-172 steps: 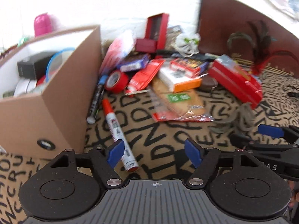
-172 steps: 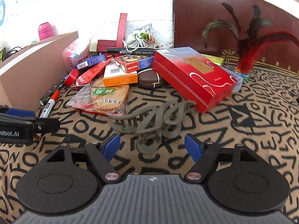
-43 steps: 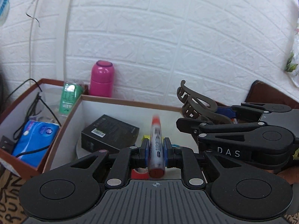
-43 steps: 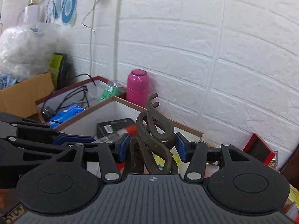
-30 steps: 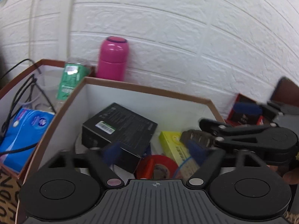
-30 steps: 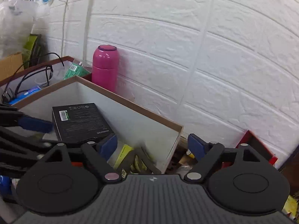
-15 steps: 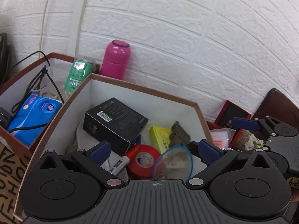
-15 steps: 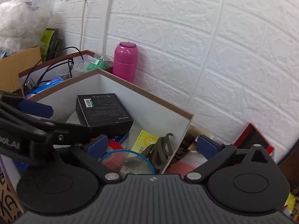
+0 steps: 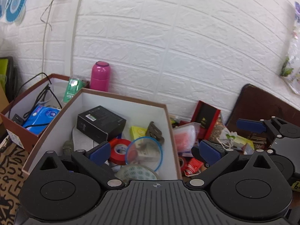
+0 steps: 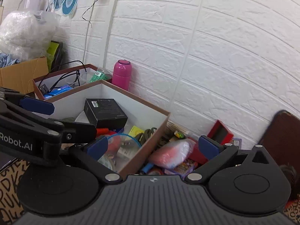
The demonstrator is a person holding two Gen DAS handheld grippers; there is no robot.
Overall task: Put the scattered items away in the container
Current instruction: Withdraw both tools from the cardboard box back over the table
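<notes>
Dropped both loads and pulled back from the box (image 9: 169, 131): marker gone from the left gripper (image 9: 153, 152), hair clip (image 9: 155, 133) gone from the right gripper (image 10: 152, 148). Both spread wide, pinching nothing. Clip lay inside the box ahead, beside a yellow packet (image 9: 137, 132) and red tape (image 9: 120, 151).

both wrist views look down, close, sharing the box (image 9: 168, 123) (image 10: 161, 123).
</notes>
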